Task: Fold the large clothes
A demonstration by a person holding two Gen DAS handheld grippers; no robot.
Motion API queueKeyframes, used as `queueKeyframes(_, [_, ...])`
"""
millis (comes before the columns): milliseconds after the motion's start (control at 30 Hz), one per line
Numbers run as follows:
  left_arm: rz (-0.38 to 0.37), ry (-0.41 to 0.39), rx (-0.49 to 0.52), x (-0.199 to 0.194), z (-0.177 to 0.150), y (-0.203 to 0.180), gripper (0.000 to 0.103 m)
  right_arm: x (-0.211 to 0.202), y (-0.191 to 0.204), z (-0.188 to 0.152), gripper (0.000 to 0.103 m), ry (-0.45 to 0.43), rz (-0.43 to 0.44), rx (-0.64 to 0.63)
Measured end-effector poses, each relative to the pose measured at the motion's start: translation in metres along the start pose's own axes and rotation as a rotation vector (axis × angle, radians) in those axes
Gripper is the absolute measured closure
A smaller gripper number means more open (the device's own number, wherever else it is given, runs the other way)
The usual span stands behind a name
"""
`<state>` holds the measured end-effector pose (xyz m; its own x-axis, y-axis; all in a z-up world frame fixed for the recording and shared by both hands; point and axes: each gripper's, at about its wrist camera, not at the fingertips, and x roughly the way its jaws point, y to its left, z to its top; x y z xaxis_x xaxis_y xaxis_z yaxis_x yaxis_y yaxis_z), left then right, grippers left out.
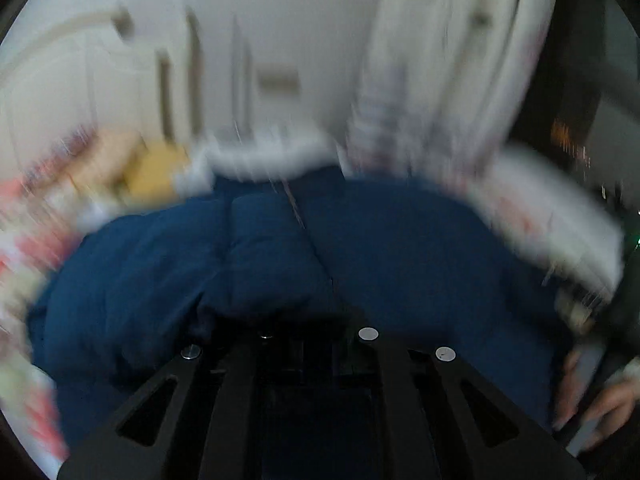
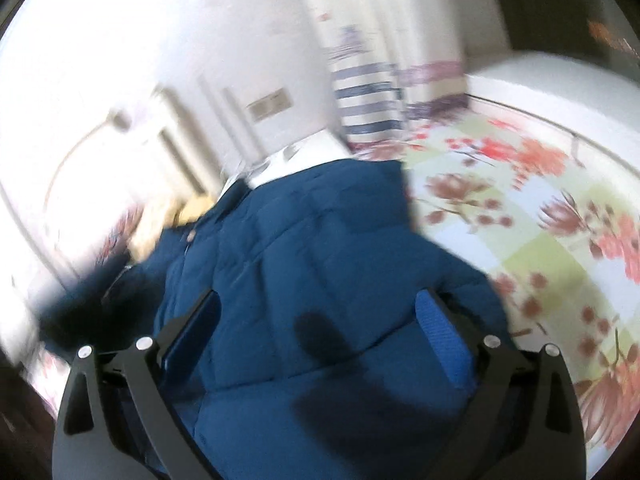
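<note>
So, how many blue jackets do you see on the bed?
1. The blue padded jacket lies spread on the floral bedsheet, directly under both tongs. Both views are blurred, so other clothes may be hidden under it.

Floral bedsheet [image 2: 520,216]: pale green and white squares, red and maroon flower print, covers the bed on the right side of the right wrist view. Striped curtain [image 2: 366,92], blue and white bands, hangs behind the bed's far edge; a second panel with purple bands [image 2: 434,80] sits just beside it. White wall [image 2: 224,28] carries a beige switch plate [image 2: 269,105]. Yellow-tan item [image 1: 156,172] near the bed's far left, too blurred to identify. Dark window area [image 1: 576,92] at right.
</note>
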<state>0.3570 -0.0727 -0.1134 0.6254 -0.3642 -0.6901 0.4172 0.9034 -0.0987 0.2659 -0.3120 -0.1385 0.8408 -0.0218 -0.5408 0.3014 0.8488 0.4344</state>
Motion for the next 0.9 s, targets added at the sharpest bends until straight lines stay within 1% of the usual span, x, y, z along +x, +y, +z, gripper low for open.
queueKeyframes(33, [0.051, 0.061, 0.040, 0.021, -0.011, -0.009, 0.095, -0.001, -0.004, 0.001, 0.006, -0.006, 0.003, 0.020])
queueKeyframes(67, [0.090, 0.074, 0.079, 0.026, -0.014, -0.014, 0.095, -0.002, -0.005, 0.001, 0.006, -0.011, 0.006, 0.024])
queueKeyframes(100, [0.097, 0.068, 0.097, 0.023, -0.015, -0.017, 0.095, -0.002, -0.006, 0.002, 0.006, -0.006, 0.009, 0.023])
queueKeyframes(200, [0.042, 0.080, 0.106, 0.017, -0.015, -0.007, 0.093, -0.002, -0.001, 0.002, 0.006, -0.005, 0.009, -0.004])
queueKeyframes(267, [0.018, 0.081, 0.103, 0.009, -0.015, -0.009, 0.093, -0.001, 0.000, 0.002, 0.006, -0.001, 0.012, -0.019])
queueKeyframes(300, [0.007, 0.063, 0.098, -0.001, -0.015, -0.011, 0.093, -0.001, 0.002, 0.001, 0.006, 0.000, 0.010, -0.024])
queueKeyframes(367, [-0.006, -0.003, 0.104, -0.025, -0.015, -0.020, 0.093, 0.000, 0.003, 0.001, 0.006, 0.003, 0.012, -0.027])
queueKeyframes(400, [-0.007, -0.055, 0.111, -0.042, -0.013, -0.020, 0.093, 0.000, 0.003, 0.001, 0.006, 0.006, 0.011, -0.026])
queueKeyframes(433, [-0.006, -0.082, 0.120, -0.052, -0.009, -0.021, 0.093, 0.001, 0.003, 0.001, 0.006, 0.008, 0.010, -0.024])
queueKeyframes(467, [0.001, -0.089, 0.131, -0.056, -0.007, -0.024, 0.092, 0.002, 0.003, 0.001, 0.006, 0.010, 0.010, -0.023])
queueKeyframes(500, [0.047, -0.080, 0.158, -0.061, -0.006, -0.024, 0.070, 0.002, 0.003, 0.001, 0.006, 0.013, 0.010, -0.024])
queueKeyframes(533, [0.148, -0.060, 0.211, -0.063, -0.005, -0.024, 0.027, 0.002, 0.003, 0.001, 0.006, 0.014, 0.009, -0.026])
queueKeyframes(567, [0.232, -0.068, 0.257, -0.066, -0.008, -0.026, 0.004, 0.001, 0.004, 0.000, 0.006, 0.015, 0.008, -0.028])
queueKeyframes(600, [0.307, -0.108, 0.287, -0.072, -0.012, -0.026, 0.005, 0.001, 0.004, 0.000, 0.006, 0.015, 0.007, -0.030])
queueKeyframes(633, [0.317, -0.104, 0.290, -0.074, -0.015, -0.023, 0.004, 0.002, 0.005, 0.000, 0.006, 0.018, 0.005, -0.032])
queueKeyframes(667, [0.248, -0.060, 0.267, -0.074, -0.016, -0.017, 0.004, 0.002, 0.005, -0.001, 0.006, 0.020, 0.004, -0.034])
queueKeyframes(700, [0.196, -0.068, 0.238, -0.078, -0.017, -0.010, 0.004, 0.003, 0.005, -0.001, 0.006, 0.022, 0.002, -0.035])
queueKeyframes(733, [0.217, -0.109, 0.198, -0.085, -0.017, -0.003, 0.004, 0.003, 0.005, 0.000, 0.006, 0.024, 0.001, -0.037])
queueKeyframes(767, [0.261, -0.149, 0.128, -0.094, -0.017, 0.009, 0.004, 0.003, 0.005, -0.001, 0.006, 0.024, -0.002, -0.040])
queueKeyframes(800, [0.269, -0.169, 0.065, -0.100, -0.017, 0.020, 0.004, 0.003, 0.005, -0.001, 0.006, 0.023, -0.002, -0.041])
queueKeyframes(833, [0.230, -0.194, -0.045, -0.110, -0.020, 0.039, 0.004, 0.003, 0.006, -0.001, 0.006, 0.025, -0.002, -0.041])
queueKeyframes(867, [0.208, -0.200, -0.135, -0.116, -0.024, 0.055, 0.004, 0.003, 0.006, -0.001, 0.006, 0.026, -0.003, -0.044])
queueKeyframes(900, [0.221, -0.174, -0.205, -0.115, -0.029, 0.070, 0.004, 0.003, 0.006, -0.002, 0.006, 0.028, -0.003, -0.045])
